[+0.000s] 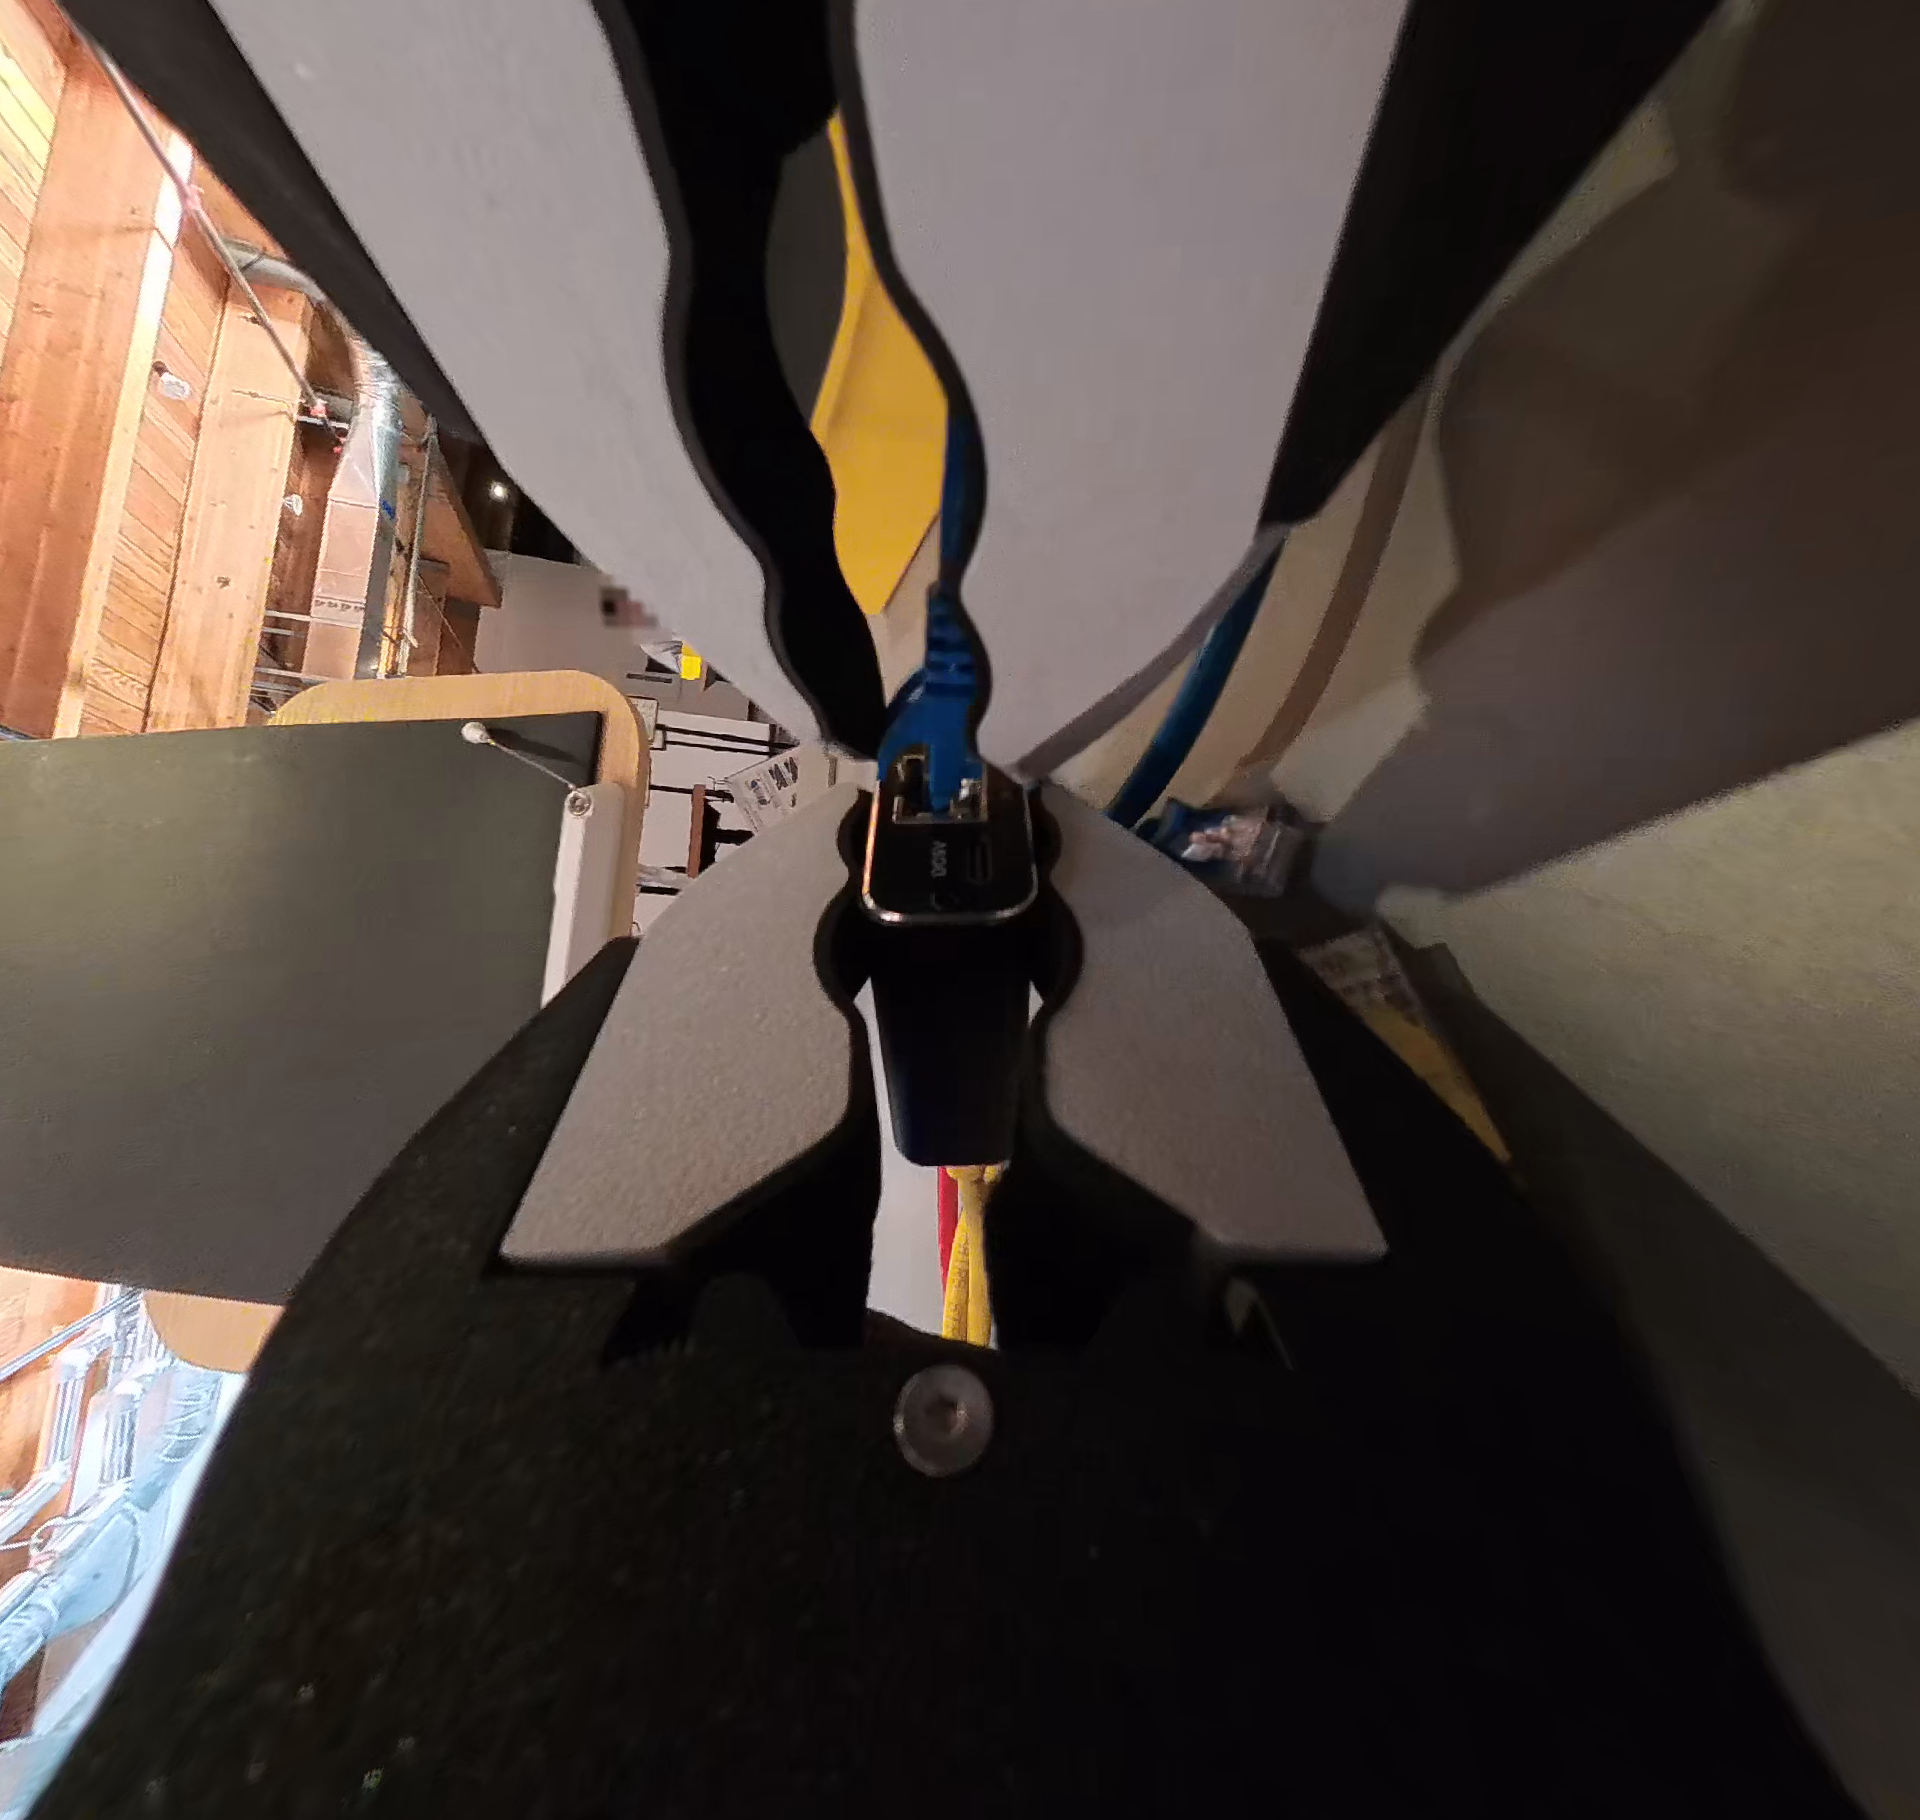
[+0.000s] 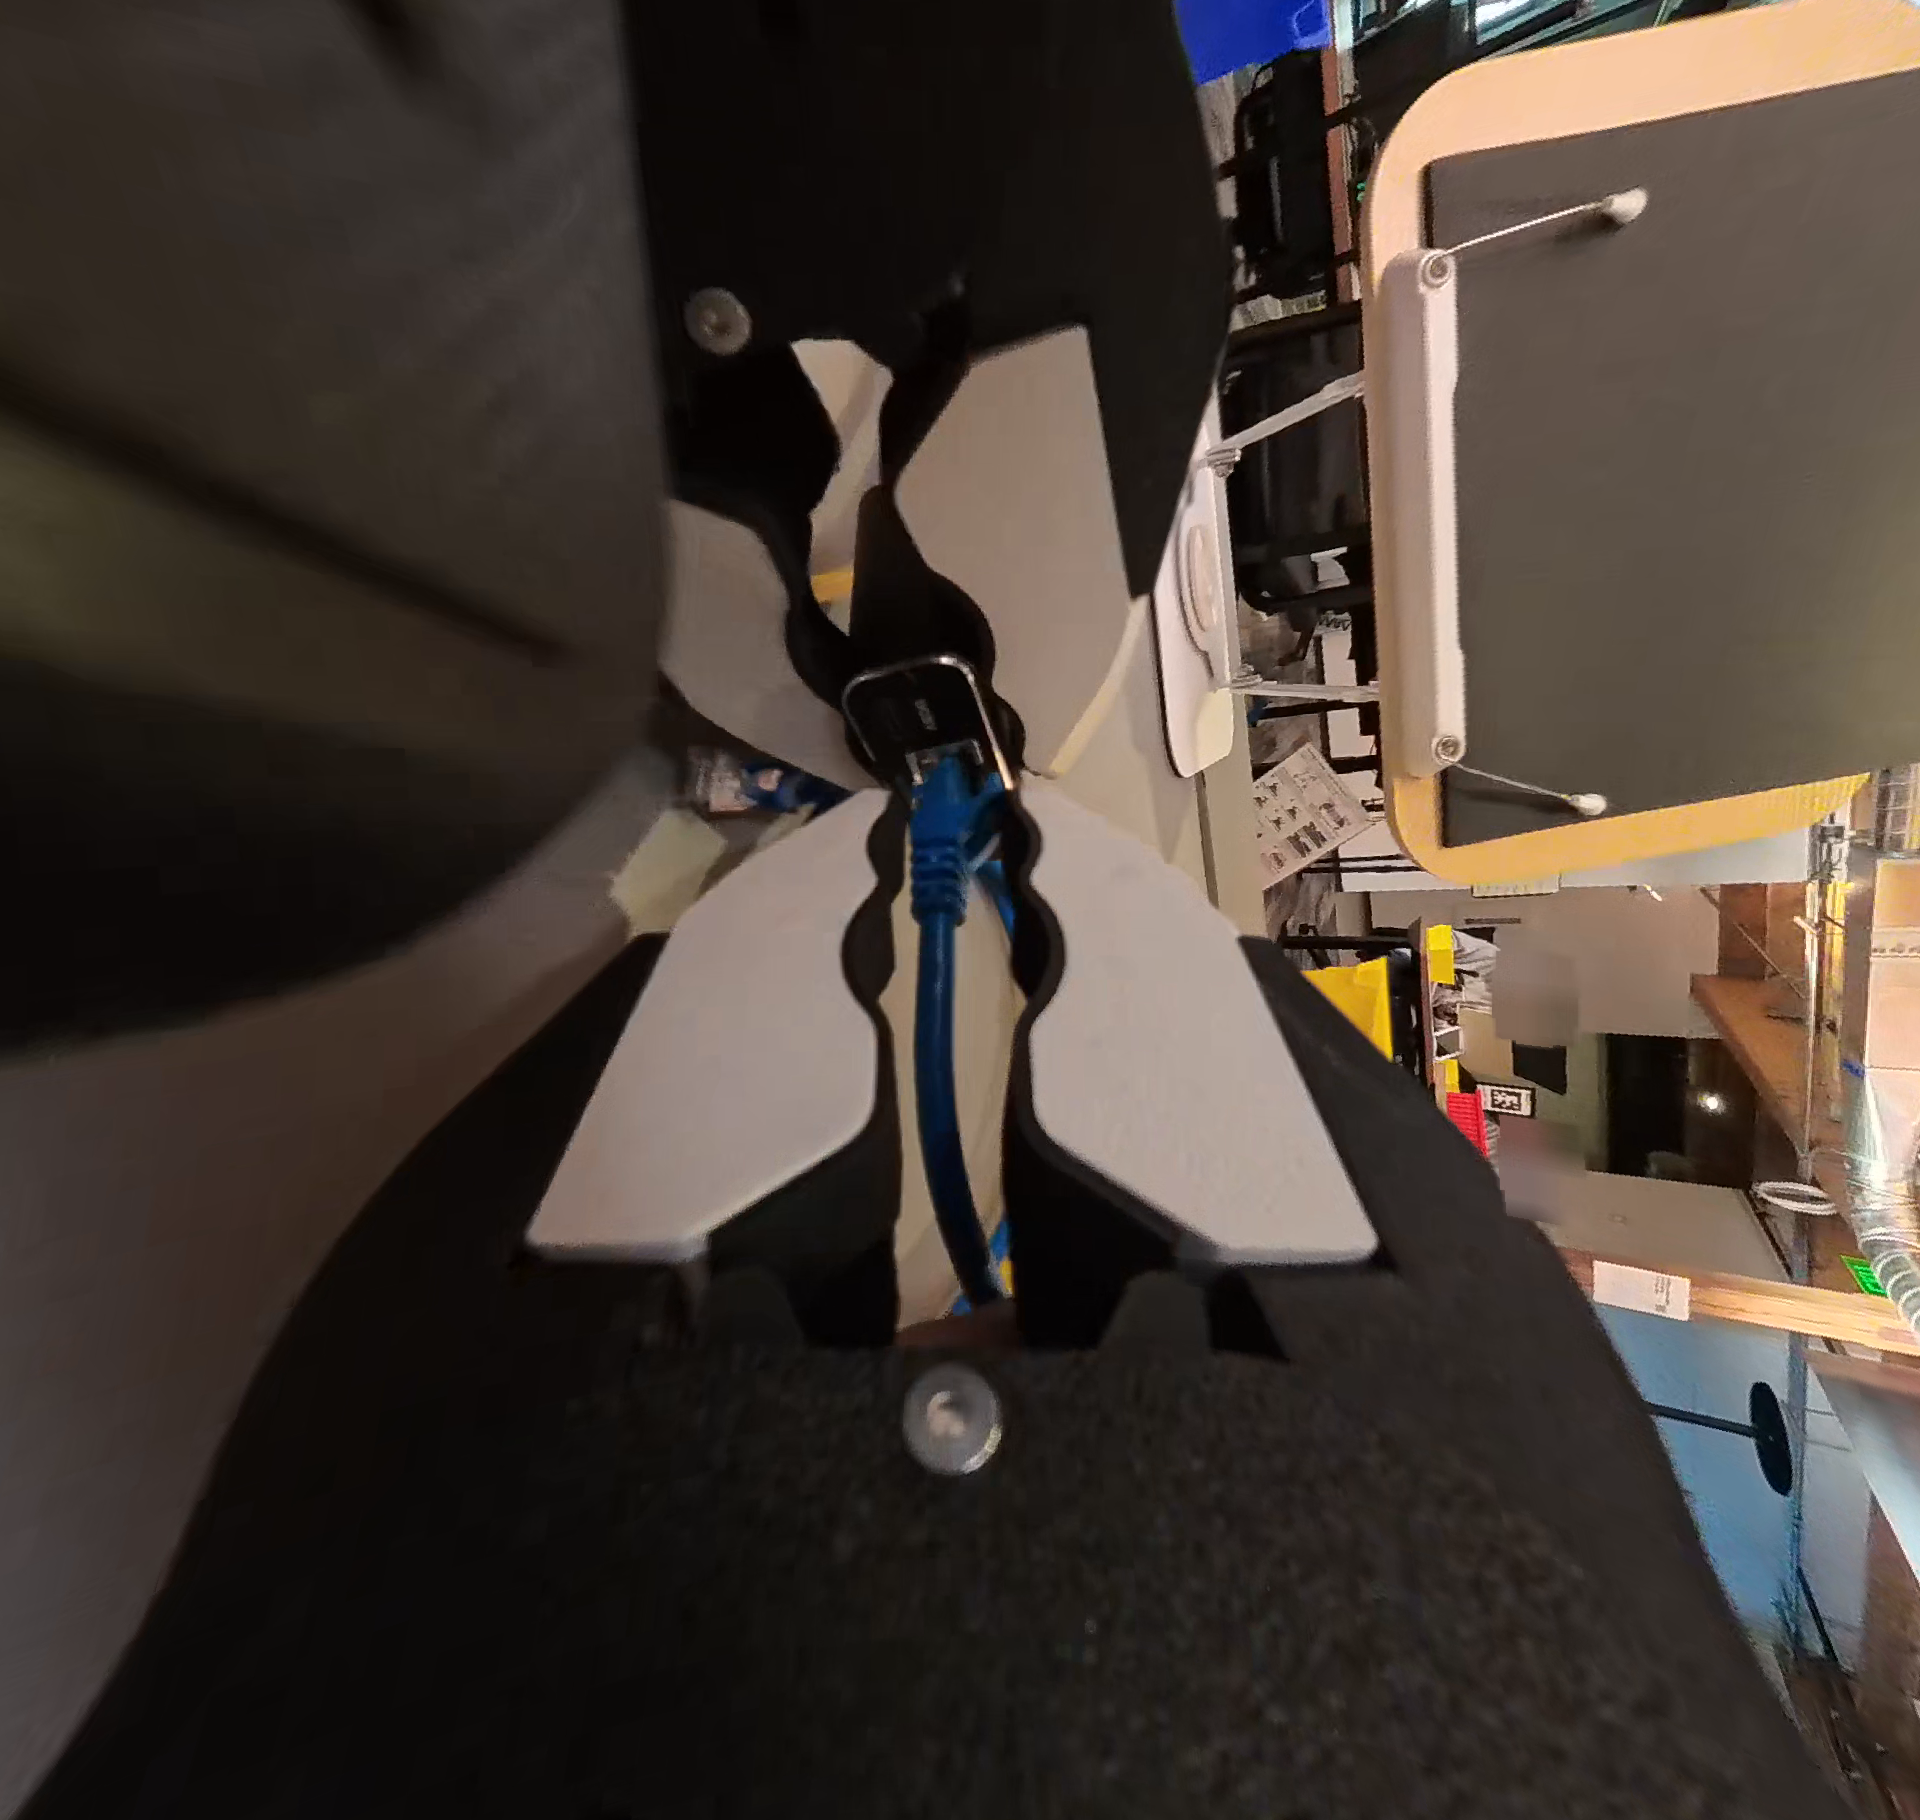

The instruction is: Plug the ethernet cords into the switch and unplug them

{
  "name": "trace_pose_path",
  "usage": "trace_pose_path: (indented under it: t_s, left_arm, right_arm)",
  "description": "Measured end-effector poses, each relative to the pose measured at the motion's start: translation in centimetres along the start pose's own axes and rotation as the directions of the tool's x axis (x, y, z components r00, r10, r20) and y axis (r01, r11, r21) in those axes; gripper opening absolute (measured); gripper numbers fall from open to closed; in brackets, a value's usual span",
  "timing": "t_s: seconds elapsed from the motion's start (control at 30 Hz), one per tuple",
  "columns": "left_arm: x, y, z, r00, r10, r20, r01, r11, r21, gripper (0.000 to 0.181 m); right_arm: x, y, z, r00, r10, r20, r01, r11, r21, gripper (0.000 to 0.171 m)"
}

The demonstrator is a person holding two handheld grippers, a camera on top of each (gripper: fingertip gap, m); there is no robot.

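Gripping black switch [image 1: 951, 949], left hand-held gripper [image 1: 951, 835] steadies it; right hand-held gripper [image 2: 951, 835] pinches blue ethernet cord [image 2: 940, 897], plug at port. Risk: skewed push jams plug, twists switch loose.

Pretty warm indoor lighting, kinda dim up close. Heavy fisheye warping toward the edges in both views. The near gripper bodies are soft and smeared, and only the centre is sharp, with a small glint on the switch [image 1: 948, 871].
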State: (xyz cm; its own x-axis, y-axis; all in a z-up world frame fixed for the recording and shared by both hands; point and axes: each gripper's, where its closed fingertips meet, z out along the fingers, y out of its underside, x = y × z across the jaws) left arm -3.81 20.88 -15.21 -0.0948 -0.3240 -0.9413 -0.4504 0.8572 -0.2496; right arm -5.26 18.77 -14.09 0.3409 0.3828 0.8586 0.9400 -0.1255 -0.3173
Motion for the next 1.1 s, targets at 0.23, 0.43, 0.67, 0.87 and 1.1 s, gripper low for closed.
trace_pose_path:
  t_s: [0.23,0.43,0.67,0.87,1.1]
  left_arm:
    - [0.1,0.2,0.2,1.0,-0.002,0.001,0.002,0.999,-0.034,0.026]
    - [0.1,0.2,0.3,1.0,-0.022,-0.013,0.022,1.0,-0.017,0.027]
    - [0.2,-0.2,0.0,1.0,-0.009,-0.002,0.009,1.0,-0.017,0.026]
    - [-1.3,-0.1,-0.6,0.986,0.108,0.128,-0.105,0.994,-0.03,0.027]
    - [-4.9,-0.9,-2.6,0.912,0.209,0.353,-0.207,0.977,-0.043,0.026]
  right_arm:
    - [-0.2,0.2,0.2,1.0,-0.012,-0.024,0.012,1.0,0.009,0.011]
    - [0.1,0.3,0.0,0.999,-0.028,-0.043,0.029,1.0,0.008,0.013]
    - [-0.2,0.3,-0.6,1.0,0.005,-0.011,-0.005,0.999,0.032,0.014]
    - [0.4,-1.2,-2.7,0.69,0.645,0.328,-0.664,0.745,-0.066,0.036]
    - [2.6,-2.7,-4.1,-0.416,0.728,0.545,-0.84,-0.078,-0.537,0.043]
